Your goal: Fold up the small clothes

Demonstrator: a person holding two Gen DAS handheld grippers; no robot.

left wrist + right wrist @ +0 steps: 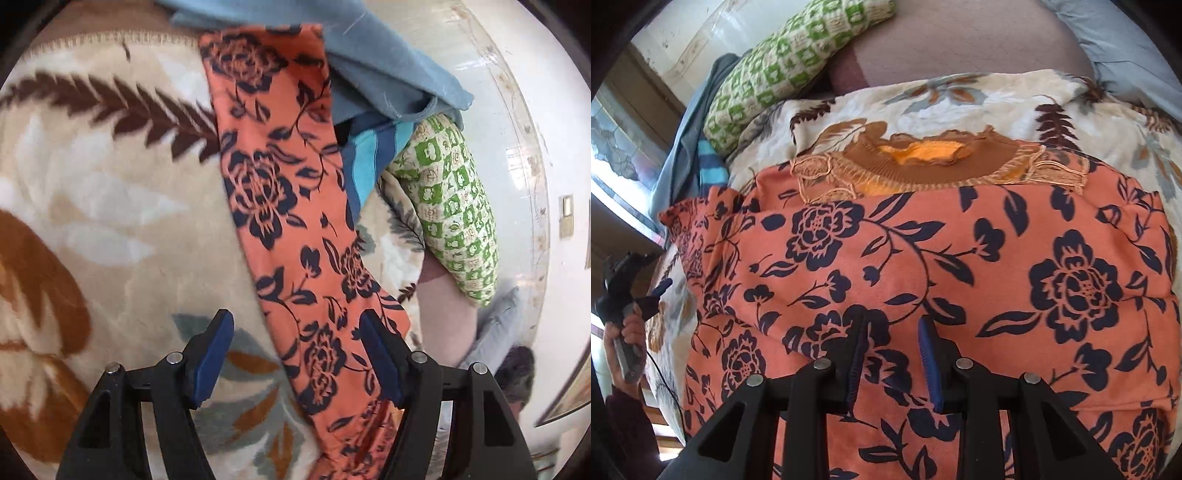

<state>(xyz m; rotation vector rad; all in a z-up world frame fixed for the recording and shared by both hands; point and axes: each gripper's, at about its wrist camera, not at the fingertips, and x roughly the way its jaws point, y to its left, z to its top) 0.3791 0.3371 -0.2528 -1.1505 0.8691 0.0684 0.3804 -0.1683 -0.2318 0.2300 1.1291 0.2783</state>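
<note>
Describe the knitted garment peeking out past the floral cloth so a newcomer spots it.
On the cream leaf-print blanket, find the orange floral cloth. Beyond its far edge lies the brown knit garment. Unlike its neighbours, it has a ribbed collar with bright orange lining.

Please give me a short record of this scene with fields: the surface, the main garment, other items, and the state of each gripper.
surface: leaf-print blanket
main garment: orange floral cloth, spread on the blanket
under it: brown knitted garment, collar showing
nearby: green checked pillow; blue cloth; striped blue garment
left gripper: jaws wide apart, holding nothing
right gripper: jaws open, over the orange floral cloth
</note>
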